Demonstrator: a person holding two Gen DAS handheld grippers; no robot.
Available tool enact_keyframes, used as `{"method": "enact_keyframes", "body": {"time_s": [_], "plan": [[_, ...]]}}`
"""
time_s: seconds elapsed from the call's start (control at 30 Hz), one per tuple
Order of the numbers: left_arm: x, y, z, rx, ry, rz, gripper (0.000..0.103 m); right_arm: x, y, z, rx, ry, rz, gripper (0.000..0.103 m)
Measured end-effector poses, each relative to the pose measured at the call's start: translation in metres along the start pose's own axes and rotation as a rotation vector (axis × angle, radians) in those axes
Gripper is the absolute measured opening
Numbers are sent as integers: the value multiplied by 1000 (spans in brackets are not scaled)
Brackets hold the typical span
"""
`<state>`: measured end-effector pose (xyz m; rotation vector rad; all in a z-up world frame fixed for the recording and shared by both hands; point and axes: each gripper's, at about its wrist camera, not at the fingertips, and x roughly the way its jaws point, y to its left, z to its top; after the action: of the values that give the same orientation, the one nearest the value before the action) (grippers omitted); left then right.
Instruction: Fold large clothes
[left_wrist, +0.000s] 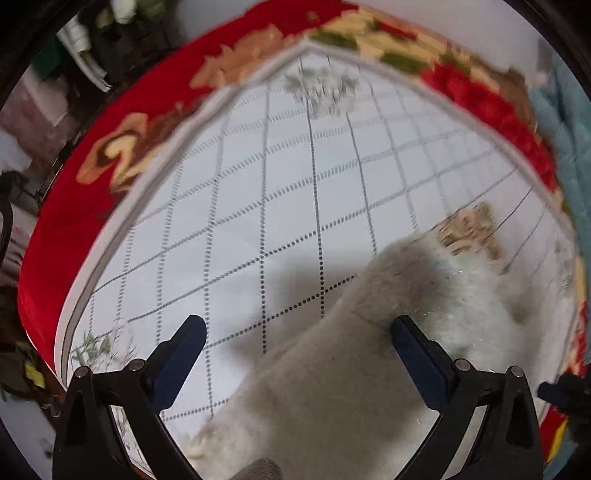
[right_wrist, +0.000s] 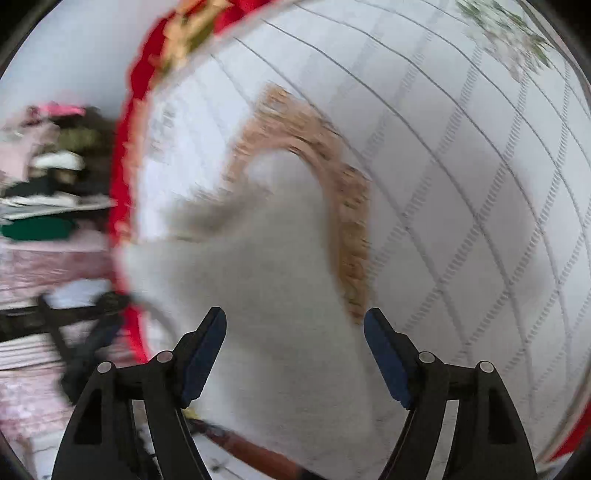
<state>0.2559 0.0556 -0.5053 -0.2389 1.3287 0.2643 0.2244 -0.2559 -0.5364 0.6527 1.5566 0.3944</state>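
A fluffy off-white garment (left_wrist: 332, 387) with a tan patterned trim (left_wrist: 469, 229) lies on a white quilted sheet (left_wrist: 258, 203) with a grey grid. My left gripper (left_wrist: 297, 332) is open and empty, its jaws wide apart just above the garment's near part. In the right wrist view the same garment (right_wrist: 277, 266) spreads ahead with its tan trim (right_wrist: 343, 192) curving along its right edge. My right gripper (right_wrist: 295, 325) is open and empty above the garment. Both views are blurred by motion.
A red blanket with gold patterns (left_wrist: 122, 140) borders the sheet. A light blue cloth (left_wrist: 561, 129) lies at the far right. Stacked clothes and clutter (right_wrist: 48, 192) sit beyond the bed's left edge. The other gripper's tip (left_wrist: 561, 395) shows at the right.
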Motion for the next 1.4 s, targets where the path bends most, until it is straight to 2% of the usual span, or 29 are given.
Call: {"method": "enact_keyframes", "body": {"time_s": [0.03,0.07,0.1,0.13,0.2,0.23,0.37,0.43,0.5,0.53,0.57,0.6,0.63,0.67,0.7,0.73,0.8,0.87,0.93,0.97,1.03,1.07,1.1,1.13,1.17,1.2,1.23,1.27,1.4], "plan": [[8,-1,2,6,24,8,103,7,10,5,-6,29,31,45],[16,-2,3,12,43,12,103,20,20,10,-16,68,55,40],[20,-2,3,18,54,12,103,31,26,12,-33,100,52,39],[24,-1,4,21,58,17,103,47,31,17,-42,114,-3,35],[26,-1,4,23,65,18,103,71,29,24,-58,120,-96,33],[29,0,4,21,74,8,103,84,28,28,-63,115,-167,25],[37,0,1,35,79,-11,103,105,36,39,-49,87,-242,24],[26,4,3,27,67,-37,103,110,44,42,-62,104,-271,25],[9,12,3,12,52,-76,103,105,51,43,-69,135,-245,28],[-4,20,2,-3,44,-98,103,97,54,42,-69,139,-191,34],[-13,25,0,-13,33,-113,103,85,53,39,-67,119,-123,45],[-22,32,-4,-17,23,-138,103,73,45,34,-64,91,-94,57],[-27,37,-8,-14,22,-161,103,58,38,25,-65,40,-113,94],[-26,40,-11,-7,28,-172,103,47,28,16,-66,-3,-144,103],[-22,44,-17,3,44,-189,103,41,16,5,-68,-37,-159,103],[-14,48,-23,9,67,-211,103,43,1,-5,-55,-21,-150,103],[6,51,-30,2,114,-257,101,54,-35,-22,-1,68,-92,103],[27,51,-38,-1,168,-331,100,81,-60,-32,46,133,75,103],[39,45,-43,29,178,-378,100,112,-77,-33,65,164,190,103],[41,41,-44,42,177,-383,99,124,-79,-31,57,163,275,103],[39,30,-46,80,138,-435,74,136,-75,-22,48,152,361,103],[38,26,-46,94,133,-441,62,138,-70,-19,36,149,392,102],[35,20,-46,117,115,-421,53,143,-64,-15,23,143,382,100],[32,18,-45,124,99,-409,45,146,-59,-12,17,140,366,93],[28,18,-43,120,86,-392,33,144,-57,-11,18,129,364,82],[24,20,-39,107,77,-390,26,140,-55,-12,19,109,368,73],[22,22,-35,95,74,-399,22,136,-53,-12,20,95,378,63],[18,23,-31,83,68,-404,17,134,-49,-12,20,81,388,57],[-4,19,-14,106,33,-400,15,101,-45,-20,73,47,430,51]]}}
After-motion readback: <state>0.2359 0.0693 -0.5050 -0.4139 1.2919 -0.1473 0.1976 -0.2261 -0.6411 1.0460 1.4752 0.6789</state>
